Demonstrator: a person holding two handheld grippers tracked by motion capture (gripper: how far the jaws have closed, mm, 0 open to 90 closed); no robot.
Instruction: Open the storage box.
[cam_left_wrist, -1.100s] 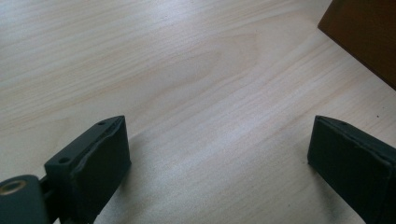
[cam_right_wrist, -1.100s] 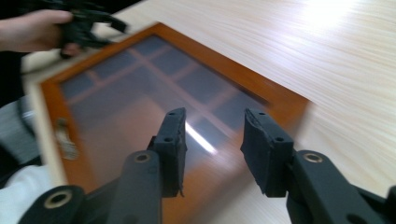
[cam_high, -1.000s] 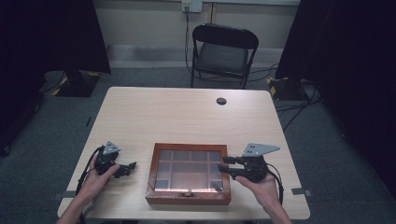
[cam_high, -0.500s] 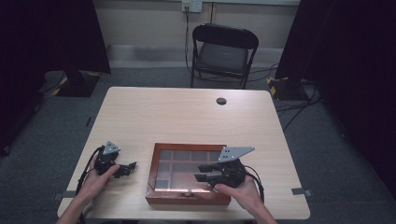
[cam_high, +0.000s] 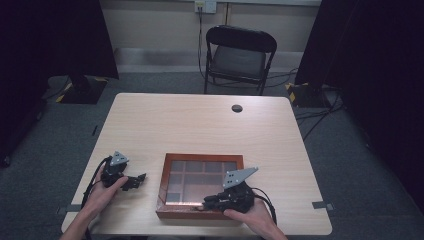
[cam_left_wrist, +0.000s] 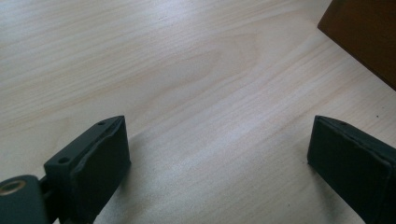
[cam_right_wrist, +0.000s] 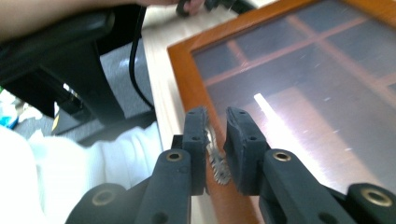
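Right tongs (cam_right_wrist: 216, 135) closing onto small metal clasp (cam_right_wrist: 215, 158) at near front edge of wooden box (cam_high: 202, 185), jaws nearly together with clasp between. Left tongs (cam_left_wrist: 217, 158) wide open, nothing between, low over bare surface (cam_high: 200, 125), box off to right.

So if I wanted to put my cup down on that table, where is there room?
The far half of the table is bare, apart from a small dark round spot near the far edge. A strip right of the wooden box is free too. The near edge is crowded: the left hand-held gripper, the box, and the right hand-held gripper at the box's front rim.
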